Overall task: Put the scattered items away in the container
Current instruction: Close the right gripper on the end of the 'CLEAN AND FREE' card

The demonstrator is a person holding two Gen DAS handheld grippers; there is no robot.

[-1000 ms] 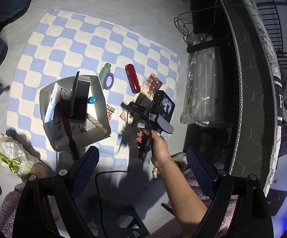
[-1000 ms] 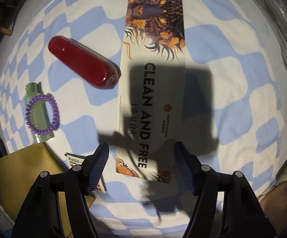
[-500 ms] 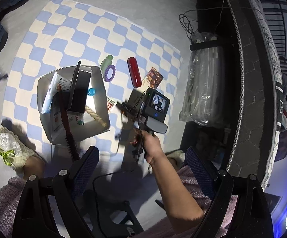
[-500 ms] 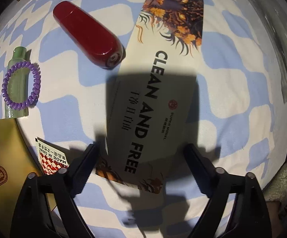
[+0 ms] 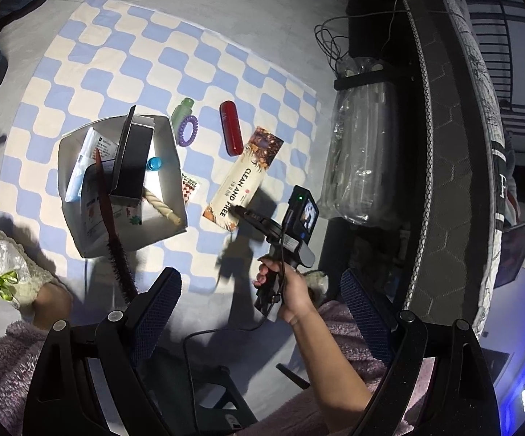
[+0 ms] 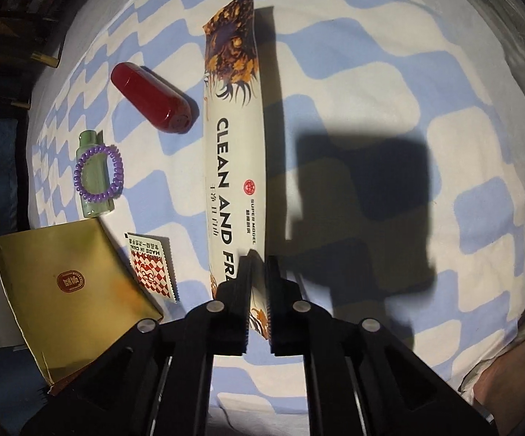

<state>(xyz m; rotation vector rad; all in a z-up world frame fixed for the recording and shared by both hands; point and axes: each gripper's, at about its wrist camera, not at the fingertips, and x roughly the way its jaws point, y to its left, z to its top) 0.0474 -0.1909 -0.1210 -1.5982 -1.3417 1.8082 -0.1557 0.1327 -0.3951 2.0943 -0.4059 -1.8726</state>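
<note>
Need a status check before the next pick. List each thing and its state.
right gripper: jaws just closed, shut on the packet's near end
CLEAN AND FREE packet: tilted onto its edge
left gripper: open, empty
container: open, partly filled
red case: lying on cloth
hair tie: lying on green bottle

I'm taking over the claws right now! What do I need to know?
Right claw: its jaws have just been closing and now pinch the near end of the CLEAN AND FREE packet, which tilts up on its edge.
Left claw: open, empty, held back above the cloth.
Done: the white box already holds a brush, a rope twist, a dark carton and some packets.
Left on the checked cloth: red case, green bottle with the purple hair tie lying on it, small red-checked sachet.
Next, probably: carry the packet to the box.
</note>
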